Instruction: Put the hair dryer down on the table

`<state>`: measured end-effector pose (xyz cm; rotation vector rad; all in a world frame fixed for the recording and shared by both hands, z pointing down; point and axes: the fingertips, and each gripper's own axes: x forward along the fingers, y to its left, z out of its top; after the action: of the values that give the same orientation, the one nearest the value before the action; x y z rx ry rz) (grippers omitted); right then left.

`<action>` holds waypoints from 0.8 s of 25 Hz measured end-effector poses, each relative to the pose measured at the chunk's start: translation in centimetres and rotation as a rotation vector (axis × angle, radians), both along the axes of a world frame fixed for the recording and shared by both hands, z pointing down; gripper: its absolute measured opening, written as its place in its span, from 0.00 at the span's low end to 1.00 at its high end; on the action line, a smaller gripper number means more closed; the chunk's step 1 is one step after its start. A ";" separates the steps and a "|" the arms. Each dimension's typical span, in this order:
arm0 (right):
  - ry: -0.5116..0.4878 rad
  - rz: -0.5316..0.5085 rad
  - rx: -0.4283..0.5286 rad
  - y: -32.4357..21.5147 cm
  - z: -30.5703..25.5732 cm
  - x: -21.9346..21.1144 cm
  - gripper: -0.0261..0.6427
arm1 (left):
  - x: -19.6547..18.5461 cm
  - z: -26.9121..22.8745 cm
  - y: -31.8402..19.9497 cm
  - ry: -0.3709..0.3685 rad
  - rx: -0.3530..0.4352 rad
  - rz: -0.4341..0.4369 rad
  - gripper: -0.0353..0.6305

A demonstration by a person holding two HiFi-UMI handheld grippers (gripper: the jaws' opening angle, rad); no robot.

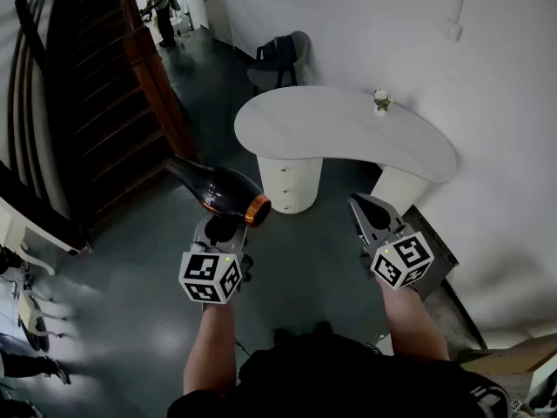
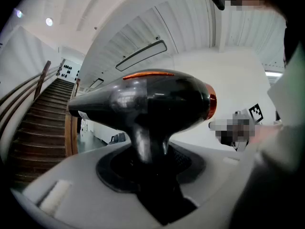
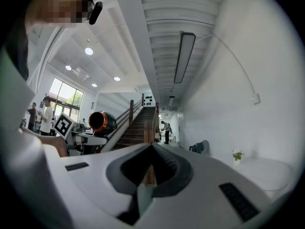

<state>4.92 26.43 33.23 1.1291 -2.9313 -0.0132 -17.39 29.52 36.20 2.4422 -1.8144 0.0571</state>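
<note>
Your left gripper [image 1: 224, 226] clamps the handle of the black dryer [image 1: 218, 190], its fingers held apart by the grip. The dryer hangs in the air above the dark floor [image 1: 322, 259], short of the table [image 1: 339, 133] and not touching it. Its tapered end points toward the stairs [image 1: 96, 103] and its orange-ringed end toward your right gripper [image 1: 361, 205]. That gripper is level with the left one, fingers pressed together on nothing. The white, curved table ahead of you carries only a small plant [image 1: 381, 101] near its far edge. A chair [image 1: 280, 59] stands beyond the table.
</note>
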 end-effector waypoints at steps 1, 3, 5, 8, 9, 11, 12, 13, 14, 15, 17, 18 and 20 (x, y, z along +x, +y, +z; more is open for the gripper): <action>0.002 -0.004 -0.002 0.0 0.2 -0.1 0.06 | 0.1 0.2 0.0 -0.001 -0.005 -0.001 0.31; 0.006 -0.011 -0.005 0.0 0.4 -0.2 0.06 | 0.4 0.7 -0.1 -0.006 -0.015 -0.001 0.31; 0.012 -0.018 -0.006 -0.2 0.8 -0.3 0.06 | 0.8 1.4 -0.3 -0.011 -0.028 0.001 0.31; 0.020 -0.031 -0.017 -0.6 1.7 -0.2 0.06 | 1.4 2.8 -0.7 -0.006 -0.061 0.000 0.31; 0.021 -0.033 -0.023 -0.7 2.0 0.0 0.06 | 1.6 3.2 -0.8 -0.002 -0.072 -0.001 0.31; 0.020 -0.033 -0.039 -0.6 2.6 0.3 0.06 | 1.9 3.8 -0.8 0.006 -0.090 -0.002 0.31; 0.021 -0.026 -0.046 -0.6 2.8 0.6 0.06 | 2.1 4.0 -0.8 0.010 -0.098 -0.003 0.31; 0.026 -0.012 -0.051 -0.7 3.1 1.1 0.06 | 2.3 4.2 -0.8 0.015 -0.105 -0.005 0.31; 0.038 0.009 -0.052 -0.9 3.3 1.7 0.06 | 2.5 4.4 -0.9 0.020 -0.111 -0.008 0.31; 0.052 0.032 -0.047 -1.1 3.4 2.3 0.06 | 2.8 4.4 -1.0 0.023 -0.115 -0.012 0.31; 0.070 0.057 -0.031 -1.4 3.4 3.2 0.06 | 3.2 4.2 -1.4 0.024 -0.113 -0.018 0.31; 0.071 0.057 -0.023 -1.5 3.3 3.6 0.06 | 3.5 4.0 -1.5 0.021 -0.109 -0.019 0.31; 0.070 0.046 -0.009 -1.5 2.9 4.5 0.06 | 4.4 3.5 -1.9 0.014 -0.098 -0.022 0.31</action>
<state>9.42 24.91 36.15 1.1702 -2.8409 -0.0391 -13.00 27.58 39.69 2.3502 -1.7888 0.1237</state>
